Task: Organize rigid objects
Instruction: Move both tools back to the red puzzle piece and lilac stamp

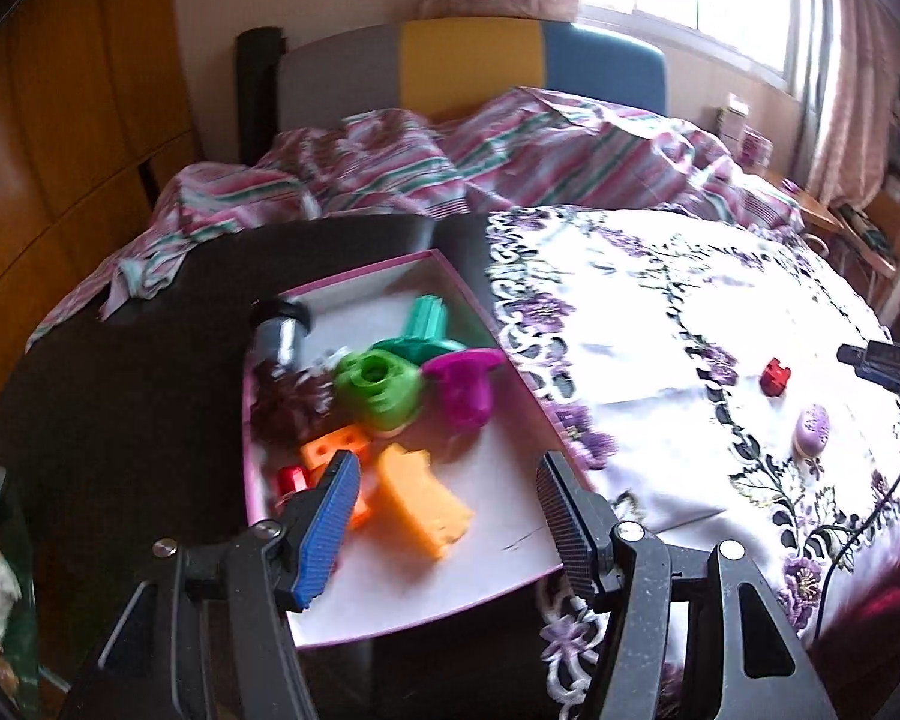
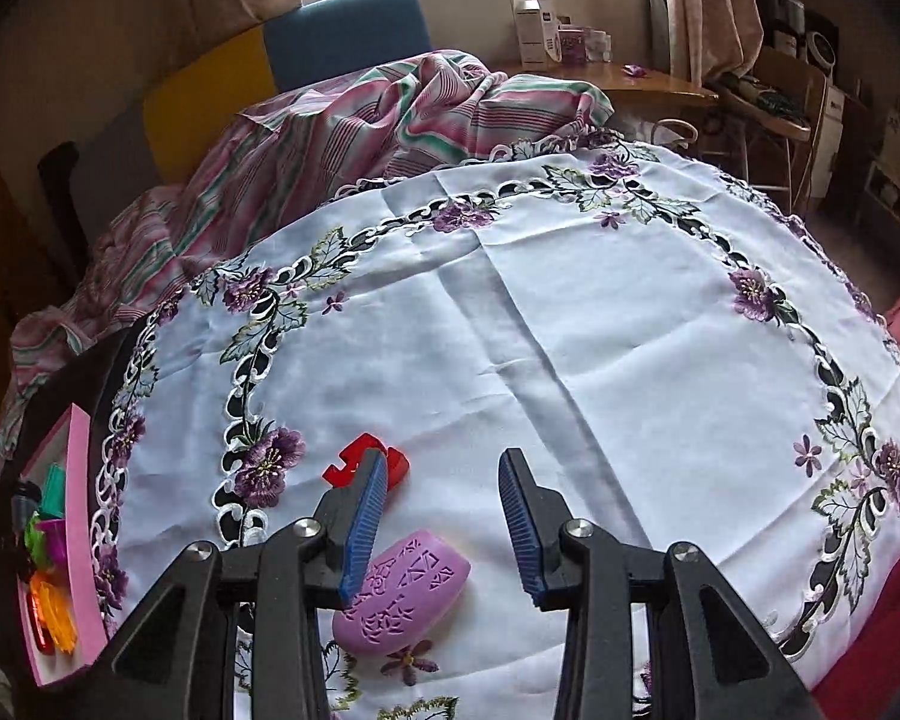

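Low in the frame, the right gripper (image 2: 444, 516), jaws apart and empty, should centre over the purple soap (image 2: 402, 597) before squeezing; left gripper (image 1: 447, 516) gapes empty over the pink box (image 1: 513, 372).

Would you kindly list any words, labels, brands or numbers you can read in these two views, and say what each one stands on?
None can be read.
White box on the far wooden shelf: dark print, too small to read.
Purple packet beside it: lettering blurred.
Purple oval piece on the embroidered tablecloth: cut-out ornament only, no readable letters.
Coloured parts in the pink tray: no markings visible.
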A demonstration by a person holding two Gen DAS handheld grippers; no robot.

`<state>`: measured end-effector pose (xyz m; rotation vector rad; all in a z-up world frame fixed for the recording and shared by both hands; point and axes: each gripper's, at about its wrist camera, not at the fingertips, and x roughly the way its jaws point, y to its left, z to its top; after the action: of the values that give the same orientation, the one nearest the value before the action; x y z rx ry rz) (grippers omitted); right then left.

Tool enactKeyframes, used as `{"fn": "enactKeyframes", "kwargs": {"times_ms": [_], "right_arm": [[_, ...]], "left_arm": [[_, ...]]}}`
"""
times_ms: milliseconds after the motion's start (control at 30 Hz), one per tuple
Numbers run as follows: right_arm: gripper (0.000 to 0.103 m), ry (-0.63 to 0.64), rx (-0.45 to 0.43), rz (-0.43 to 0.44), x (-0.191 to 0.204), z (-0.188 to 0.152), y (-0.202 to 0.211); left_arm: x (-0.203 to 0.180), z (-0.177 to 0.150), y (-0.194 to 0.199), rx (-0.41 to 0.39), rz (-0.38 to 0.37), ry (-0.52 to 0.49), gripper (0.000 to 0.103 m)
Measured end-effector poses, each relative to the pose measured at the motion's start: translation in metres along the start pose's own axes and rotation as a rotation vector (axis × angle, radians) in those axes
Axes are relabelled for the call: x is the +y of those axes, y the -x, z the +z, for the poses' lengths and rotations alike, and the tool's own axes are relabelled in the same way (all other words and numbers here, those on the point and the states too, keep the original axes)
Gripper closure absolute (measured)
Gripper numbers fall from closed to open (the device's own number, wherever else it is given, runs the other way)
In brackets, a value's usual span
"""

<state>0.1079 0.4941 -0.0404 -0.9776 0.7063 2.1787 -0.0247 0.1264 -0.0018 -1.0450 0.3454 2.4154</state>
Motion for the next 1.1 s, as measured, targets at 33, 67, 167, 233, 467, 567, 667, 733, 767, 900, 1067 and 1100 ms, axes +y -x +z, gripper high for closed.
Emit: {"fn": "enactKeyframes", "kwargs": {"times_ms": [33,67,167,233,467,567,667,733,767,900,1067,1100], "right_arm": [[0.064,-0.001,0.009,0.011,-0.001,0.001,0.0],[0.064,-0.002,0.019,0.022,-0.001,0.002,0.0],[0.064,-0.008,0.03,0.042,-0.006,0.006,0.001],[0.064,-0.019,0.019,0.033,-0.01,0.007,0.002],[0.064,-0.129,0.037,0.069,-0.03,0.011,-0.002],[0.064,-0.163,0.046,0.07,-0.036,0.011,-0.002],[0.064,-0.2,0.056,0.077,-0.043,0.012,-0.003],[0.064,-0.214,0.061,0.078,-0.046,0.011,-0.004],[0.064,-0.221,0.06,0.078,-0.047,0.011,-0.003],[0.064,-0.24,0.056,0.072,-0.052,0.012,-0.001],[0.064,-0.286,0.082,0.083,-0.062,0.011,-0.005],[0.064,-0.293,0.088,0.088,-0.063,0.011,-0.006]], "left_arm": [[-0.006,0.003,-0.003,0.002,-0.008,-0.011,0.041],[-0.011,0.006,-0.005,0.004,-0.014,-0.021,0.041],[-0.029,0.014,-0.012,0.01,-0.041,-0.051,0.041],[-0.041,0.019,-0.017,0.014,-0.049,-0.074,0.041],[-0.083,0.03,-0.033,0.028,-0.092,-0.162,0.041],[-0.1,0.033,-0.044,0.05,-0.117,-0.188,0.041],[-0.119,0.037,-0.056,0.069,-0.144,-0.211,0.041],[-0.131,0.039,-0.064,0.089,-0.172,-0.225,0.041],[-0.14,0.042,-0.069,0.097,-0.188,-0.238,0.041],[-0.172,0.051,-0.083,0.117,-0.261,-0.288,0.041],[-0.214,0.062,-0.101,0.144,-0.354,-0.363,0.041],[-0.221,0.064,-0.106,0.156,-0.373,-0.368,0.041]]}}
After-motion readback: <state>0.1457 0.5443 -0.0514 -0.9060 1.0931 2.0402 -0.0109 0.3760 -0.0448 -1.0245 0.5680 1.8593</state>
